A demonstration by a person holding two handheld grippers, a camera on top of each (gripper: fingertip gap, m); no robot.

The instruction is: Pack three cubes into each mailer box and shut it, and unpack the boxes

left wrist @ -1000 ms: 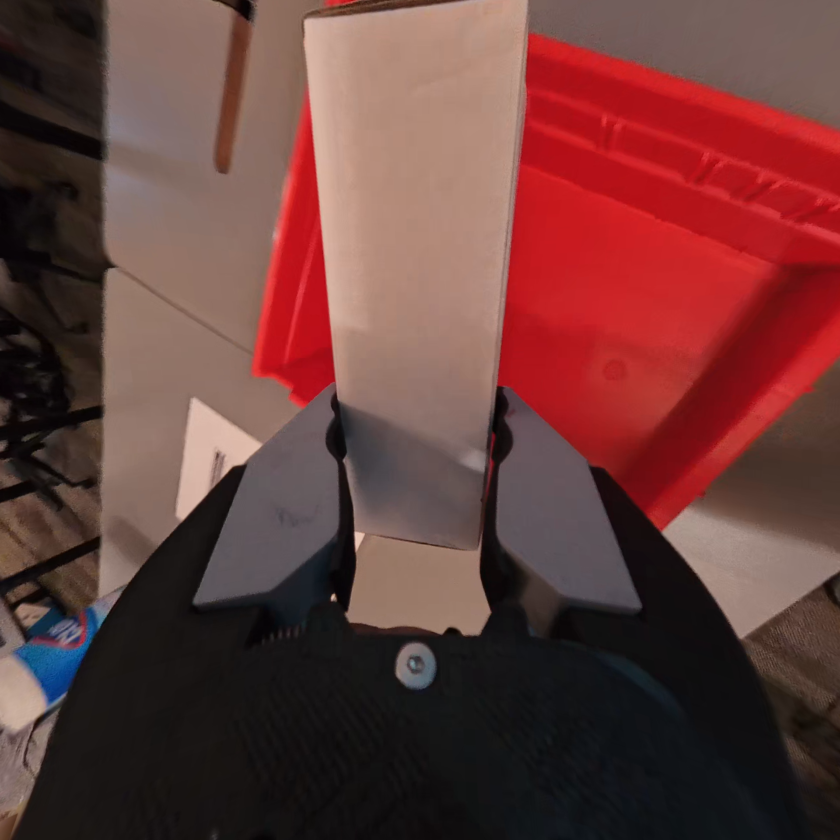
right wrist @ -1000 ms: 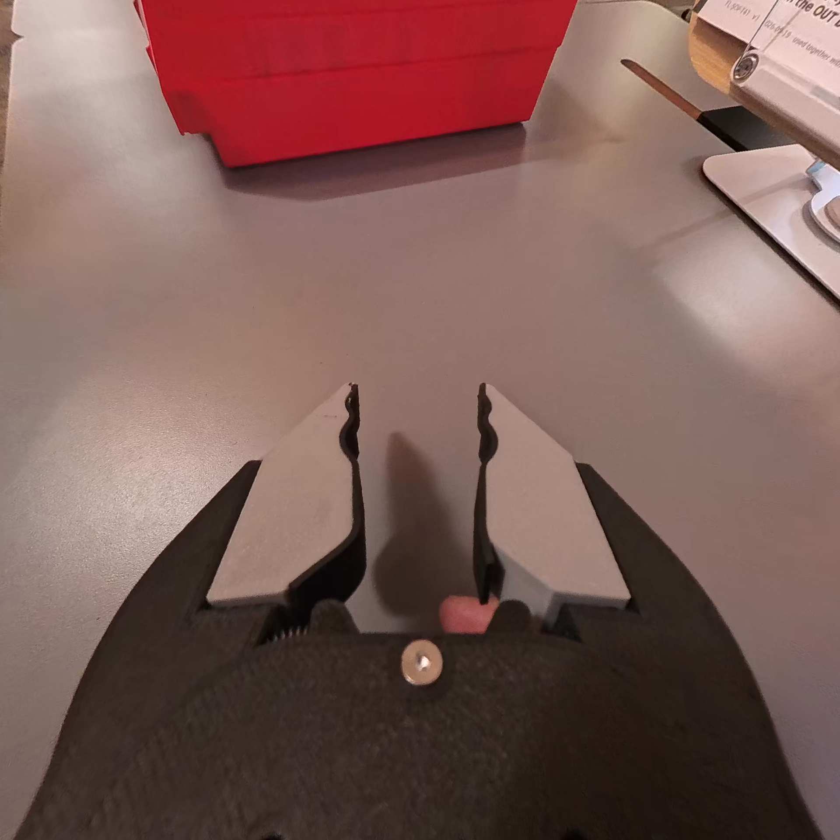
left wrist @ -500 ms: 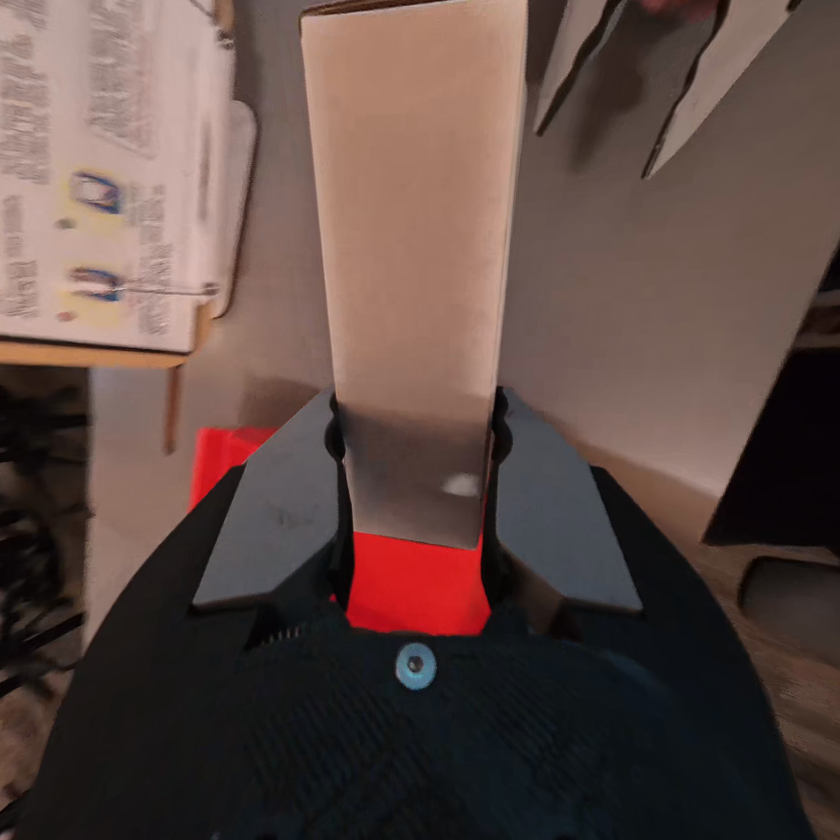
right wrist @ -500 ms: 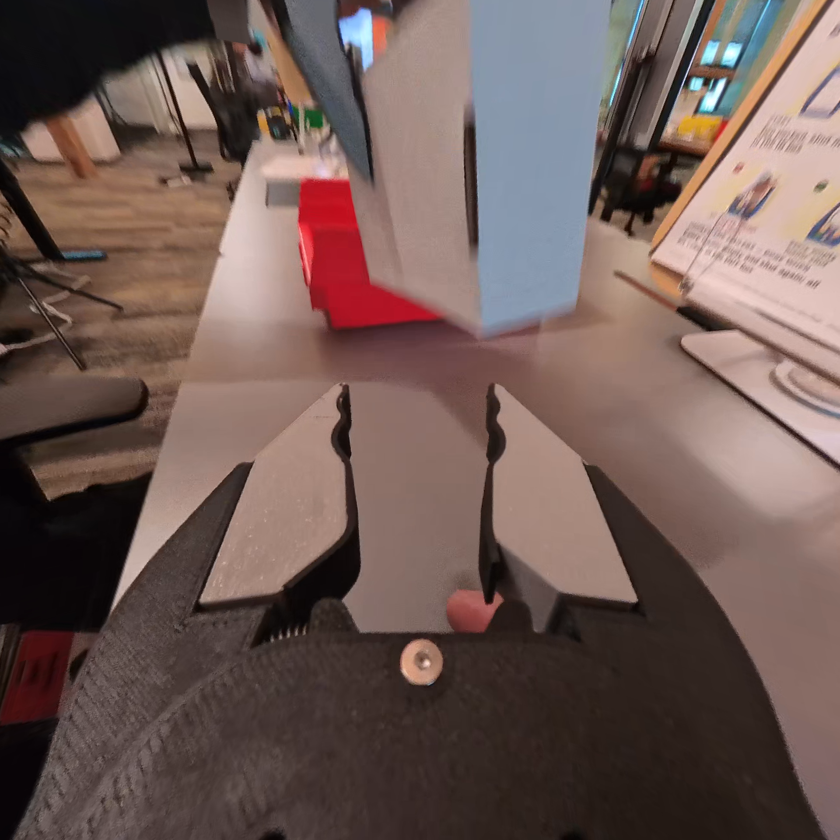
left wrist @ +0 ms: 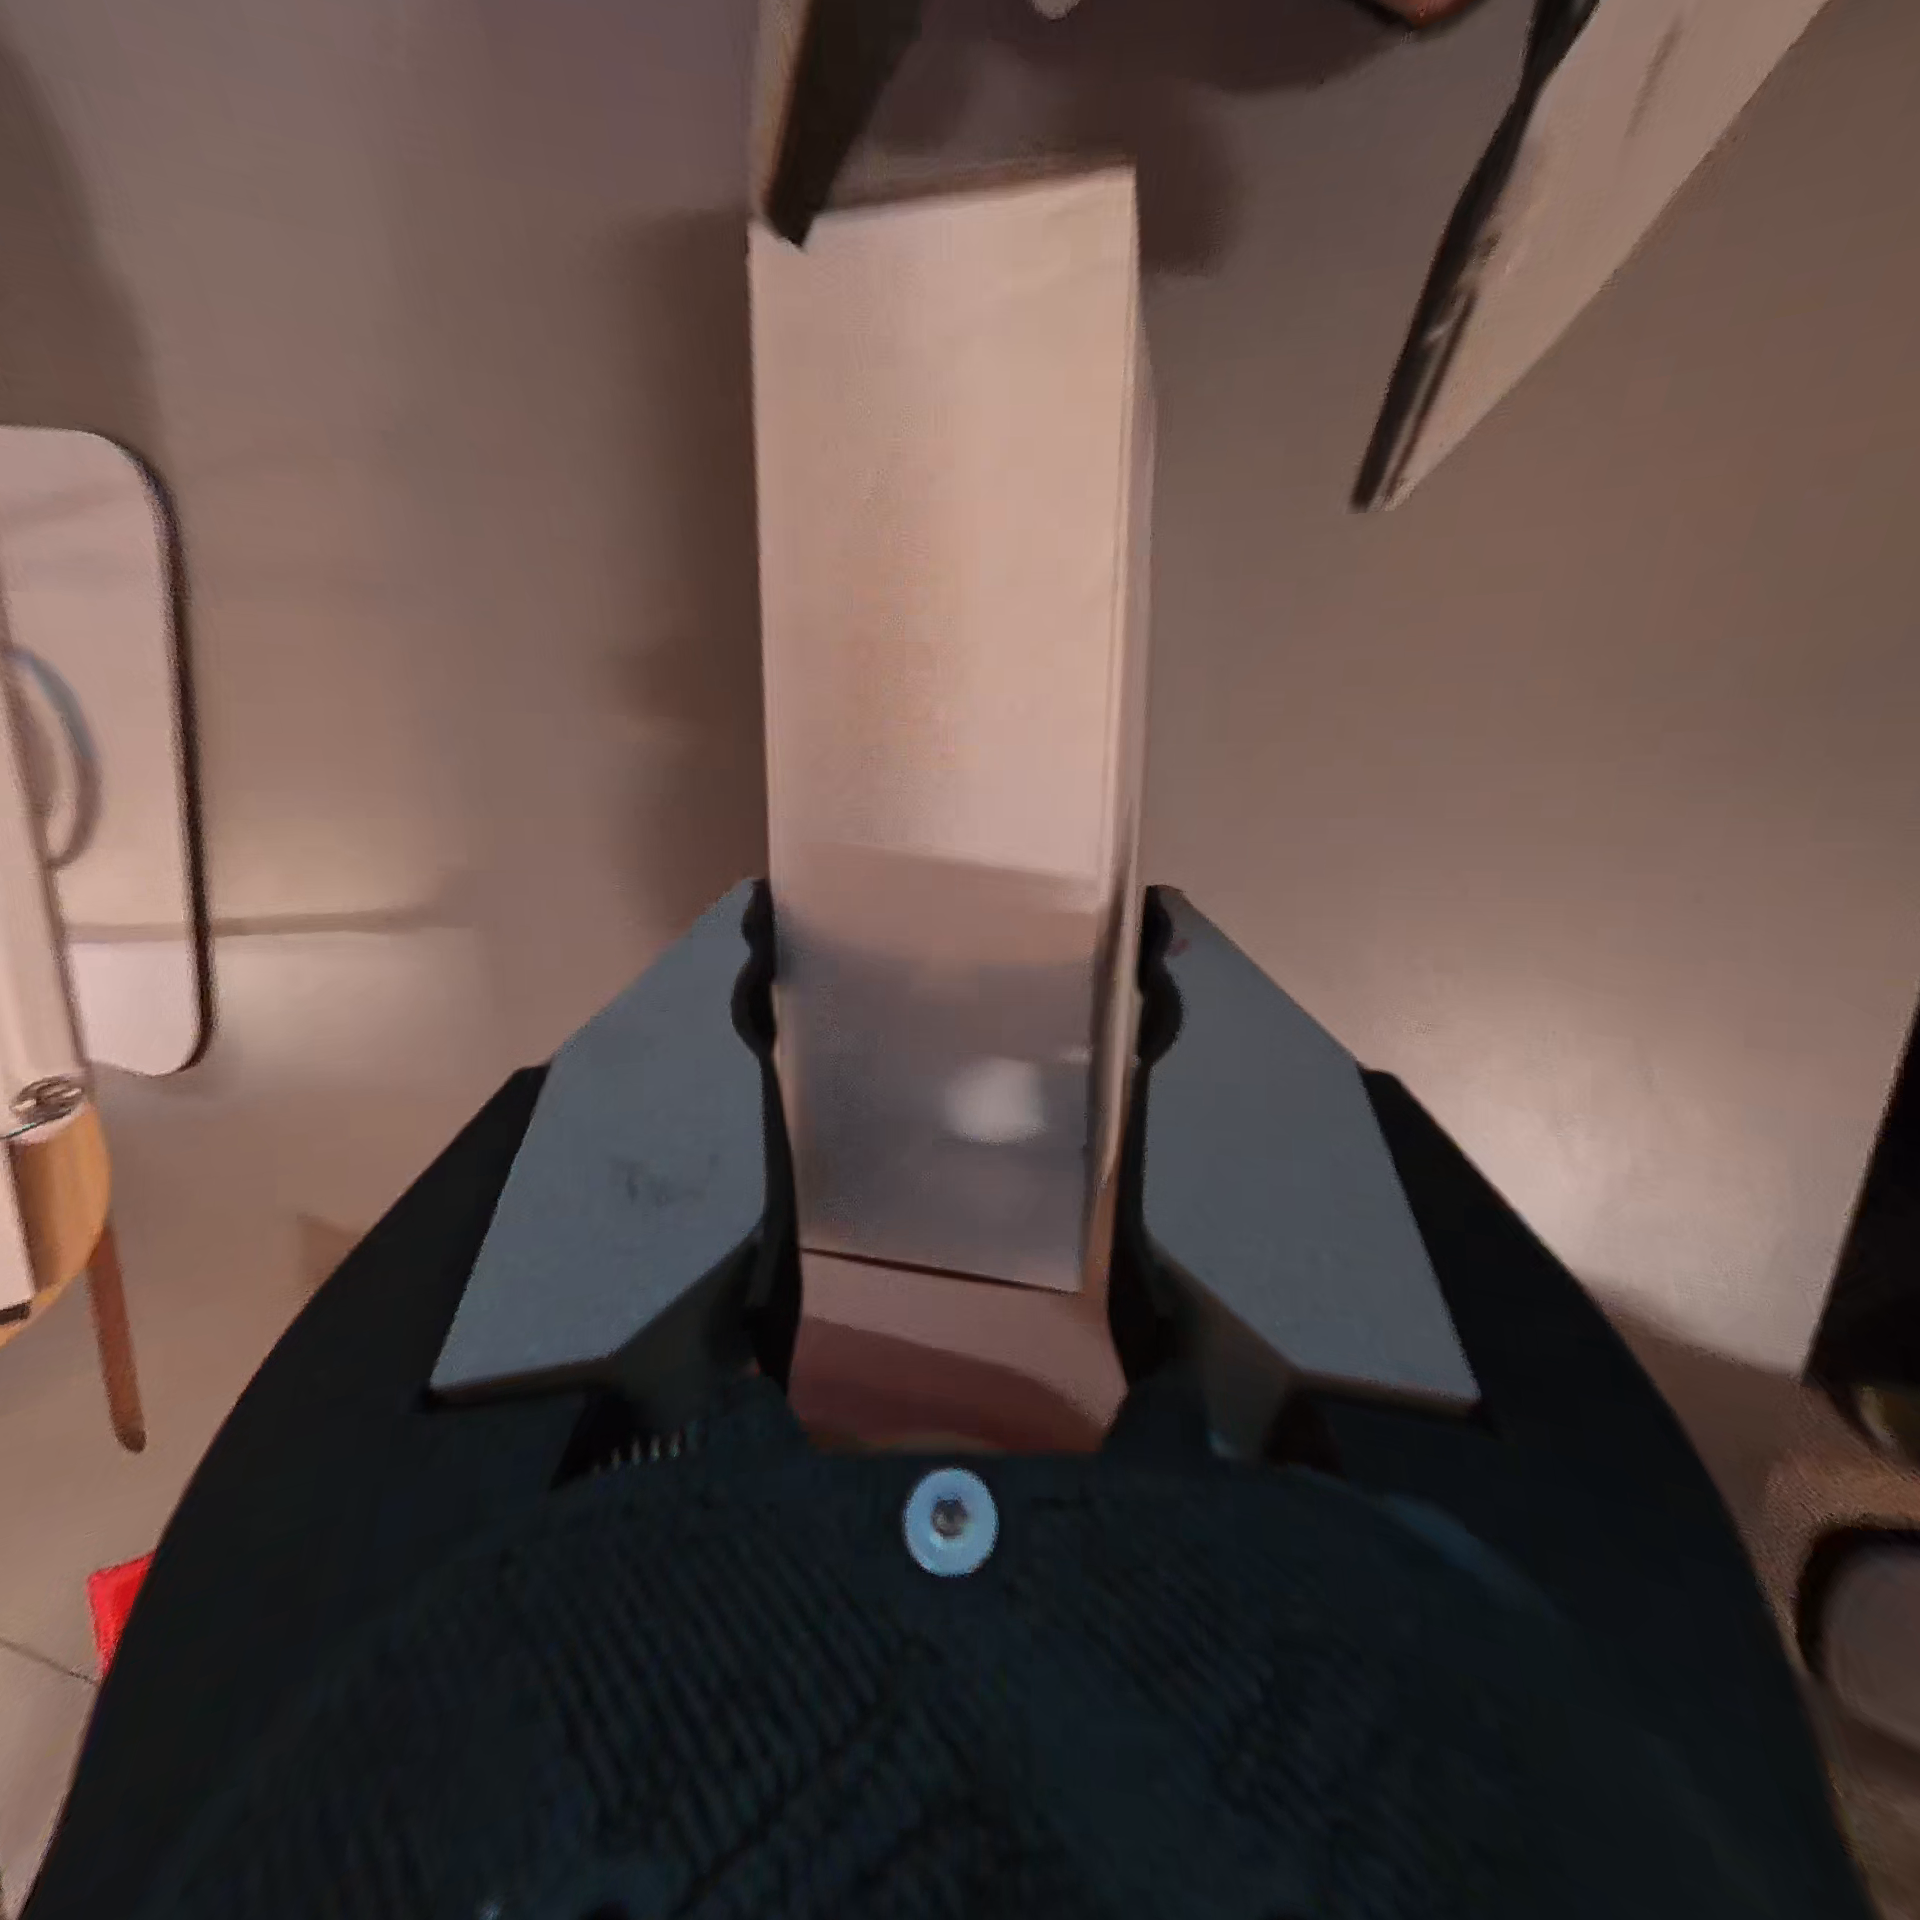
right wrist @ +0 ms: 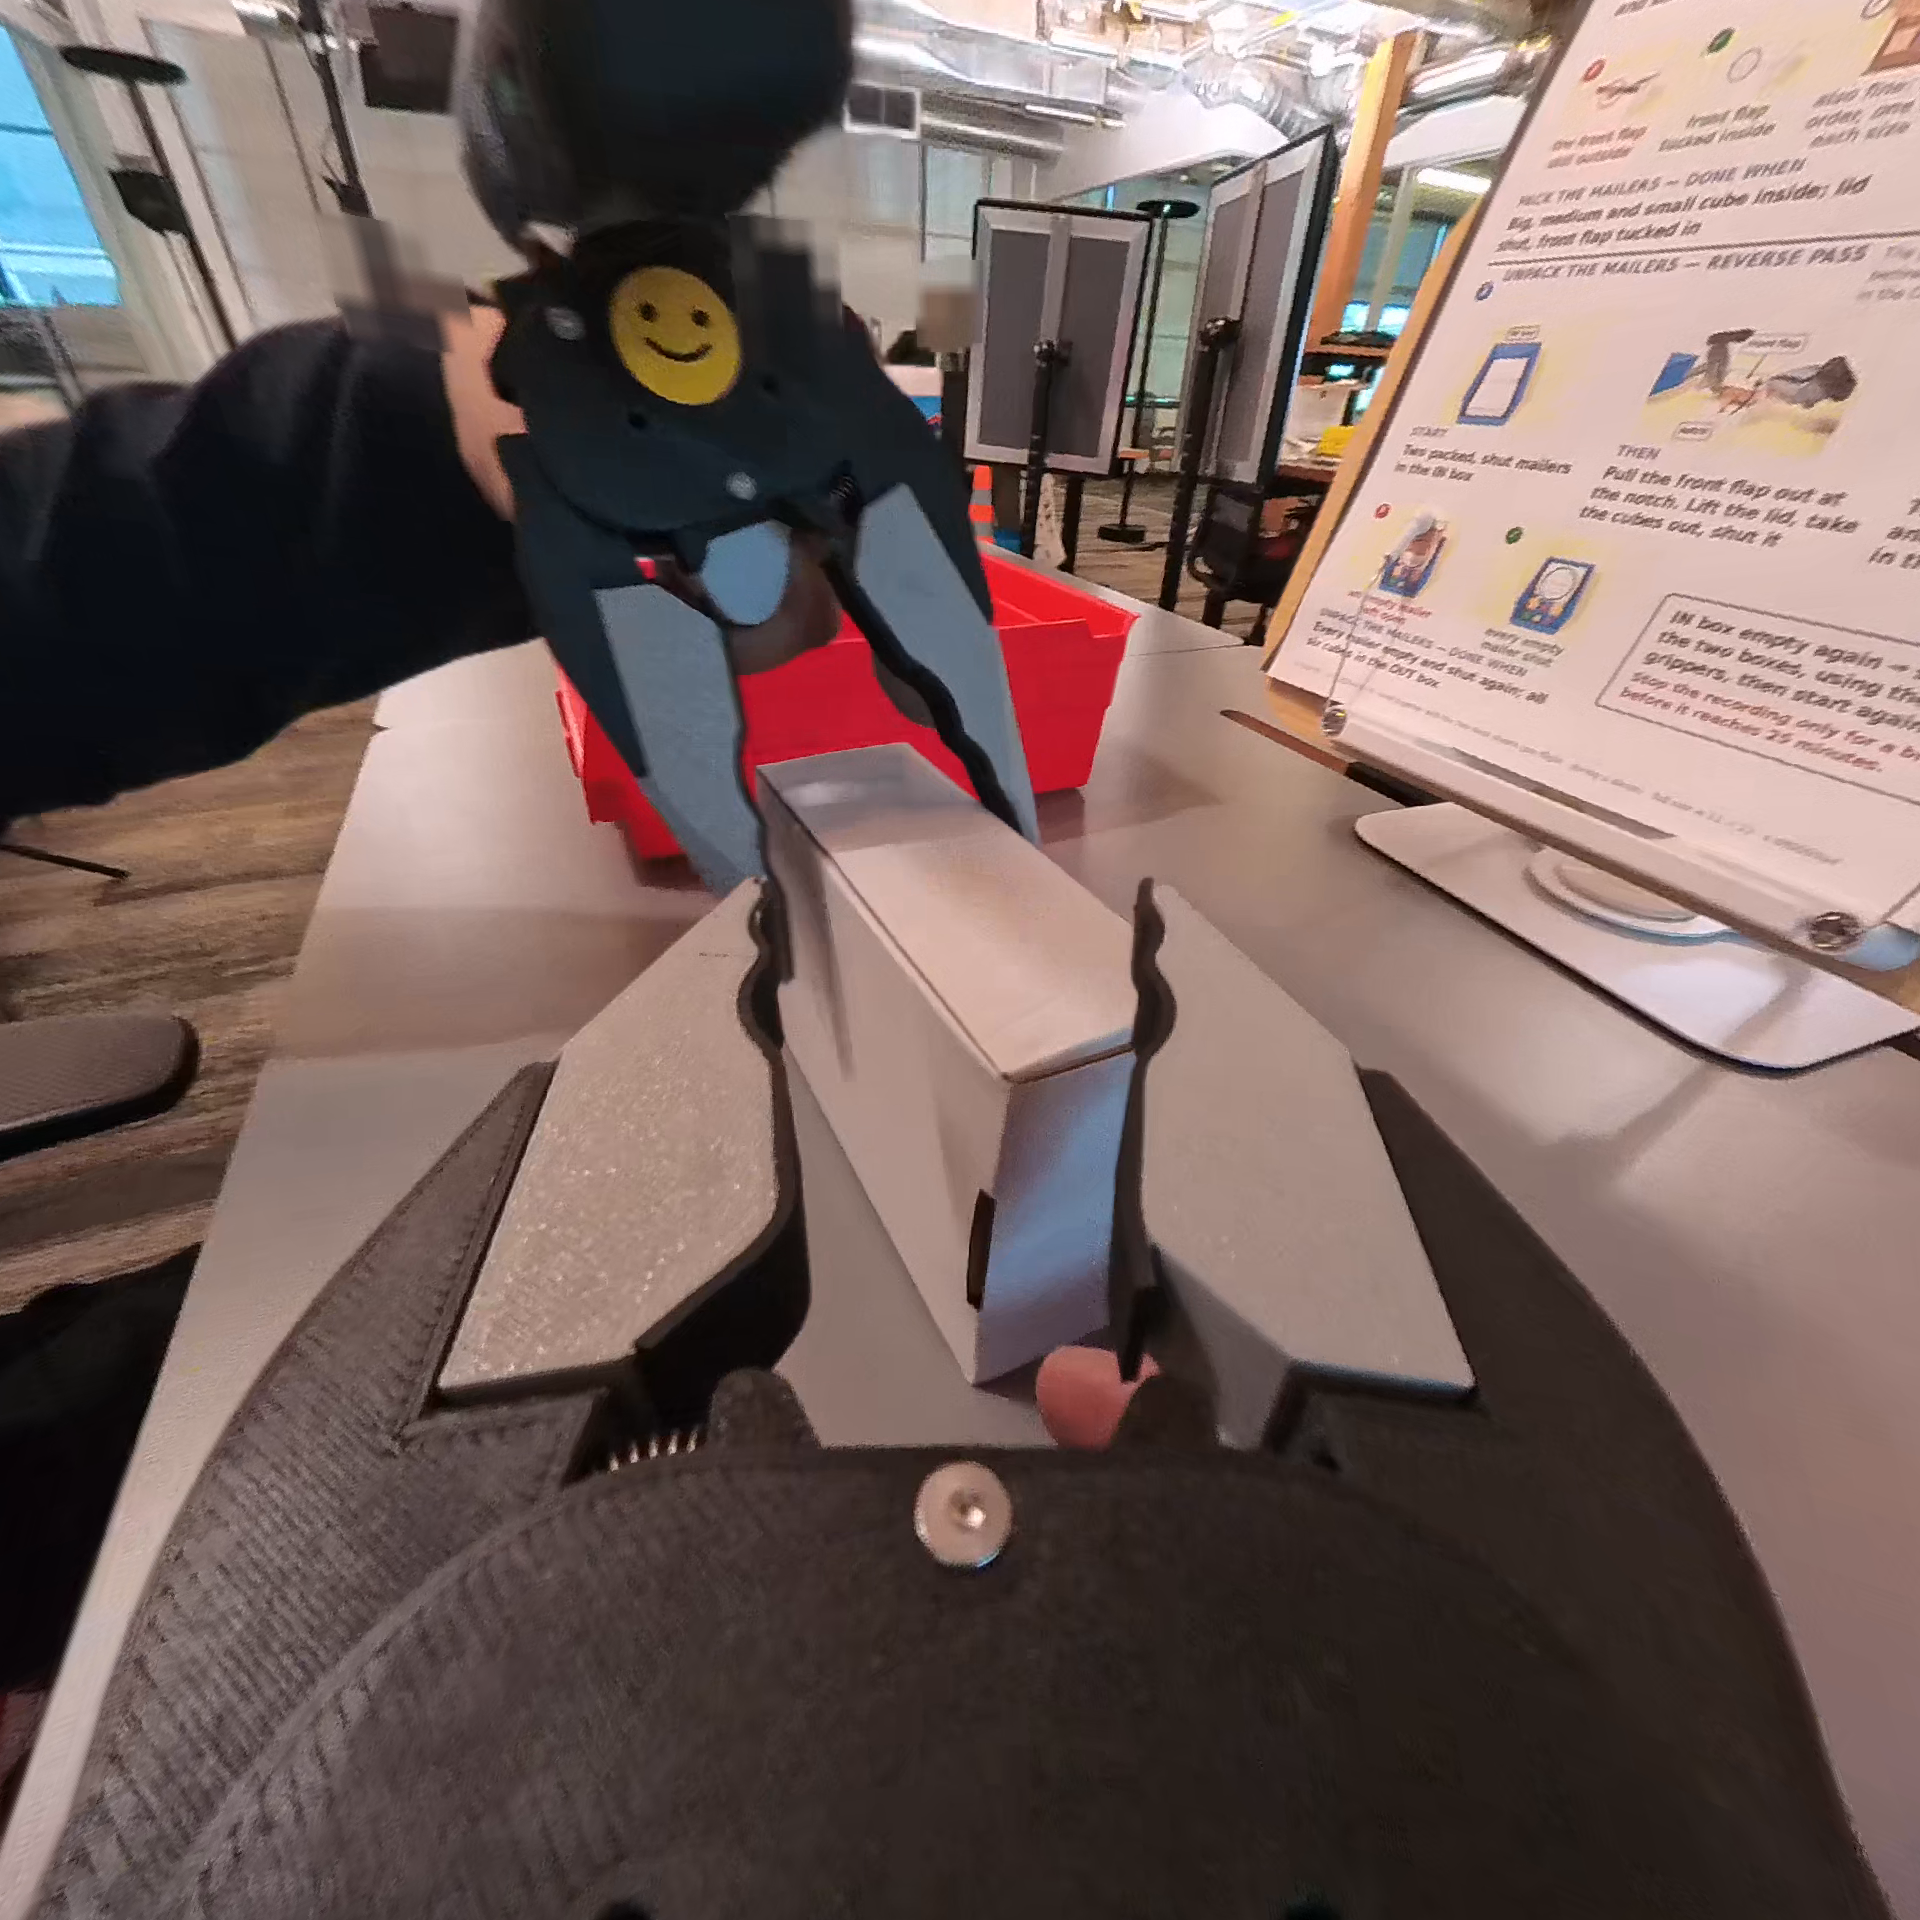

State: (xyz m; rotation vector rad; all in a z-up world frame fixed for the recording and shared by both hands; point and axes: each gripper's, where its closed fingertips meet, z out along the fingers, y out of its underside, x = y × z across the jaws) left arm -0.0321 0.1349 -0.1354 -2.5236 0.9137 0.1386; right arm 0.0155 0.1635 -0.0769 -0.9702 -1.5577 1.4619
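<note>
A shut white mailer box is clamped at one end between the fingers of my left gripper. In the right wrist view the box lies lengthwise just above or on the grey table; I cannot tell which. The left gripper grips its far end. My right gripper is open, and its fingers straddle the near end of the box. In the left wrist view the right gripper shows at the top with one finger well clear of the box. No cubes are in view.
A red bin stands on the table behind the box. An instruction sheet on a wooden stand with a white base is at the right. A dark sleeve reaches in from the left. The table's edge and the floor are at the left. There is about 8 cm between the tips of the two grippers.
My left gripper has swung the box away from the red bin and down over the table. The box end now sits between my right gripper's open fingers.
</note>
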